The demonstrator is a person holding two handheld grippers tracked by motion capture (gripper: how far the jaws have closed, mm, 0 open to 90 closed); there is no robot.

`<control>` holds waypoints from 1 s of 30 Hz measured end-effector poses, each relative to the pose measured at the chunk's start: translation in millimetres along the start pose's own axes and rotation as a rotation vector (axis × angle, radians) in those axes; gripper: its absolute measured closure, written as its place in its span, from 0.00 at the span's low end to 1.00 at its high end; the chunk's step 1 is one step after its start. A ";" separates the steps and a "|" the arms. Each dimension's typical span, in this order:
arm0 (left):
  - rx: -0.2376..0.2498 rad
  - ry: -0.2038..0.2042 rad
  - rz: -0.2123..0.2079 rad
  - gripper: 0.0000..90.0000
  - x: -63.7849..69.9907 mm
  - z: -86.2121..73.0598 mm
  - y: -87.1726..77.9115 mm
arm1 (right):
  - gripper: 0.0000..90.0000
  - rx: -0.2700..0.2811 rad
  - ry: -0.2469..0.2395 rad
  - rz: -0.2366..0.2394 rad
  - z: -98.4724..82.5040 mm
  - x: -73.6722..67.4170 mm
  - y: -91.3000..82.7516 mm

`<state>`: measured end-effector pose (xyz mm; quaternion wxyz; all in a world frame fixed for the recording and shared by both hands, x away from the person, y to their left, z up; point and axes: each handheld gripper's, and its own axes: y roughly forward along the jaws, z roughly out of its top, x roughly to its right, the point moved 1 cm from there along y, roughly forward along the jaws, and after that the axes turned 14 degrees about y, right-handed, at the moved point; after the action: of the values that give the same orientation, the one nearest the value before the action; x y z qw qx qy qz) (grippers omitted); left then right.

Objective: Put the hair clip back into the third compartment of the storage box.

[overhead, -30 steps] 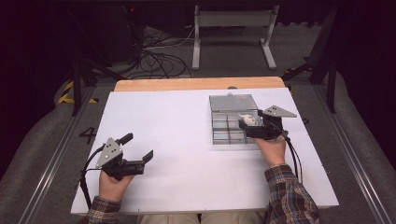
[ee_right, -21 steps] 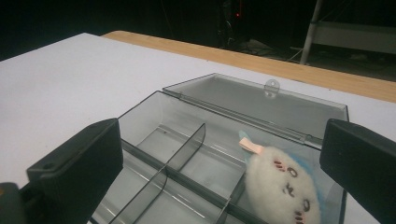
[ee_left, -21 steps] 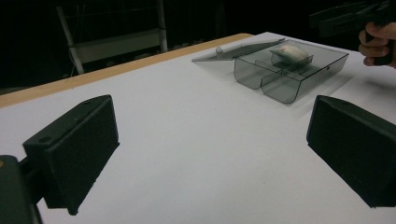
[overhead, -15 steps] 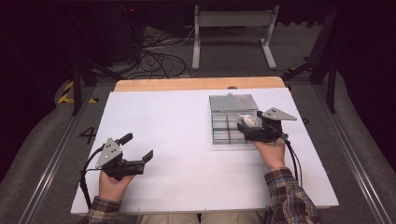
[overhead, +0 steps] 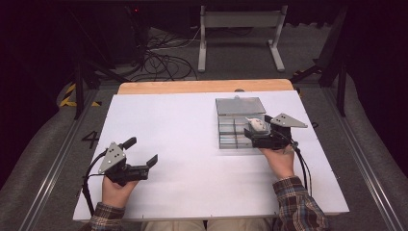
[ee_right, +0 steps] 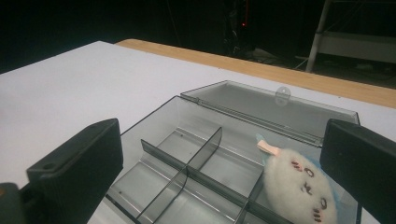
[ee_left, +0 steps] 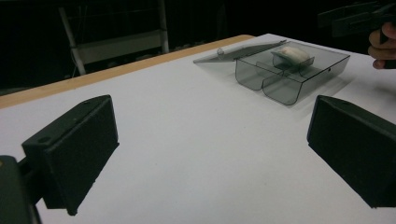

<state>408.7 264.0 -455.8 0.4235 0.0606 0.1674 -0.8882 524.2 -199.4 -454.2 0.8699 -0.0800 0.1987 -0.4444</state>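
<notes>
White table, dark room, cables.

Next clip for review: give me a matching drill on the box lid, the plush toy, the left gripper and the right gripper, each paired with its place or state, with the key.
Things:
1. box lid
2. plush toy
3. left gripper
4. right gripper

Places or states:
A. open, over bare white table near the person's edge
B. lying in a compartment of the grey divided box
C. folded back flat on the table behind the box
D. open, at the box beside the toy

Pairs: 1-C, 2-B, 3-A, 4-D
</notes>
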 end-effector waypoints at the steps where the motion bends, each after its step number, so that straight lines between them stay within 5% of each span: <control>1: 0.000 0.000 0.000 0.03 -0.1 0.0 0.1 | 0.00 0.004 -0.002 -0.001 -0.2 0.0 -0.8; 30: 0.002 -0.005 0.001 0.02 -0.4 0.1 -2.4 | 0.00 0.090 -0.017 0.007 -15.3 4.8 -36.5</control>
<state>407.1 265.7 -455.0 0.4242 0.0588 0.1651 -0.8884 493.2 -224.3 -457.9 0.8758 -0.0439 0.1712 -0.4492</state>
